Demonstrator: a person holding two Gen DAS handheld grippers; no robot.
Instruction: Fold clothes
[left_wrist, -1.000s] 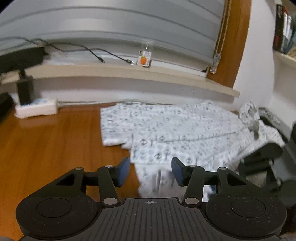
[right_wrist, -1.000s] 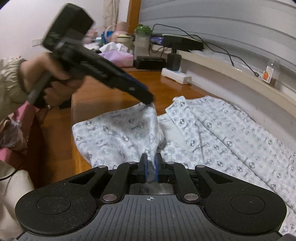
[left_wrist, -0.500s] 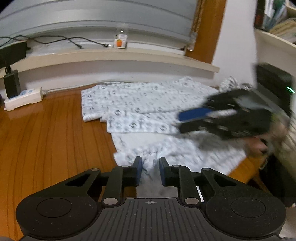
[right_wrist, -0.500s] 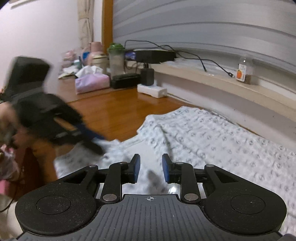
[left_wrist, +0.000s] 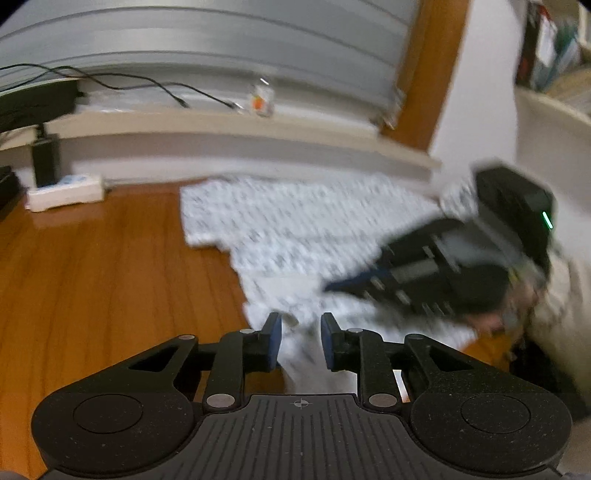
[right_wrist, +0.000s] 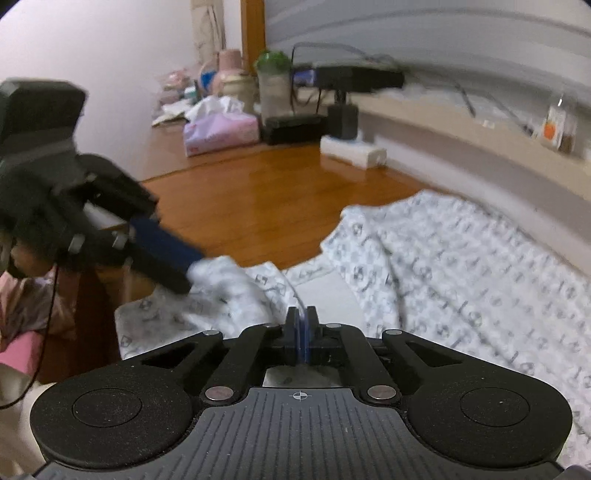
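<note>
A white garment with a grey diamond print (left_wrist: 295, 229) lies spread on the wooden table (left_wrist: 92, 277), partly folded; it also shows in the right wrist view (right_wrist: 461, 258). My left gripper (left_wrist: 300, 334) has its jaws a little apart with a fold of the cloth between the pads. From the right wrist view the left gripper (right_wrist: 184, 266) meets a bunched fold at the near edge. My right gripper (right_wrist: 302, 325) is shut on a thin edge of the garment. It shows blurred in the left wrist view (left_wrist: 332, 288), low over the cloth.
A white power strip (left_wrist: 66, 192) and a black adapter (left_wrist: 46, 158) stand at the back left. A ledge (left_wrist: 221, 122) holds cables and a small jar (left_wrist: 260, 103). A pink tissue pack (right_wrist: 221, 133), bottles and a black box (right_wrist: 291, 127) crowd the far corner.
My right gripper has closed from open onto the garment's edge. My left gripper's jaws have widened slightly on the fold. Both views have shifted and are motion-blurred.
</note>
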